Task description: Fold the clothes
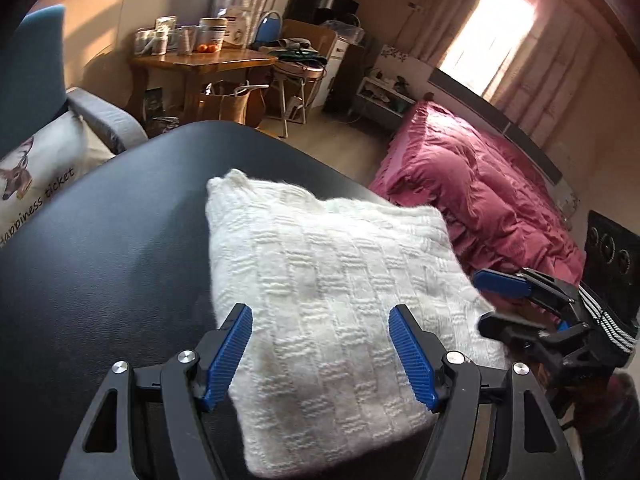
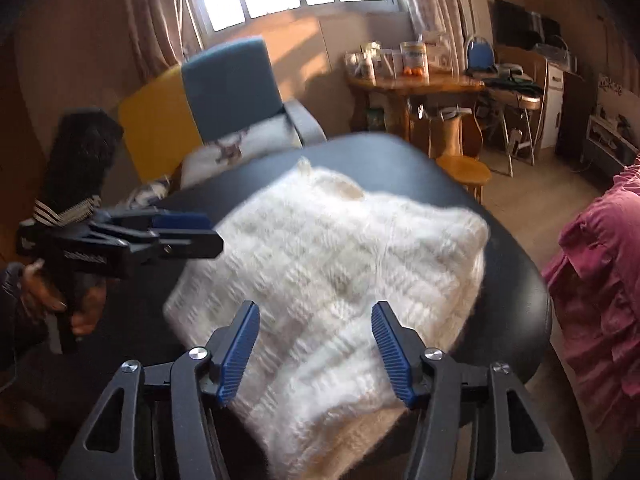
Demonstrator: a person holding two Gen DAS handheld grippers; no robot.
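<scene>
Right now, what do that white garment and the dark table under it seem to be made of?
The garment looks like thick knitted wool or acrylic yarn: a raised basket-weave pattern and fuzzy edges. The table seems covered in black leather or vinyl: a fine grain with a soft sheen, though which one I cannot tell.

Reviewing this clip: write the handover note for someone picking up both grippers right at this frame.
Left gripper: open, holding nothing, poised over the near edge of the white knit sweater.
Right gripper: open, holding nothing, over the sweater's near side from the other direction.
Sweater: lies folded into a compact, roughly square bundle on the black table; no sleeves hang loose that I can see.
Done: the folding looks essentially complete.
Left: probably only a final tidy or squaring of the edges, or setting it aside. The right wrist view is blurred, so check the far edge before deciding.
</scene>
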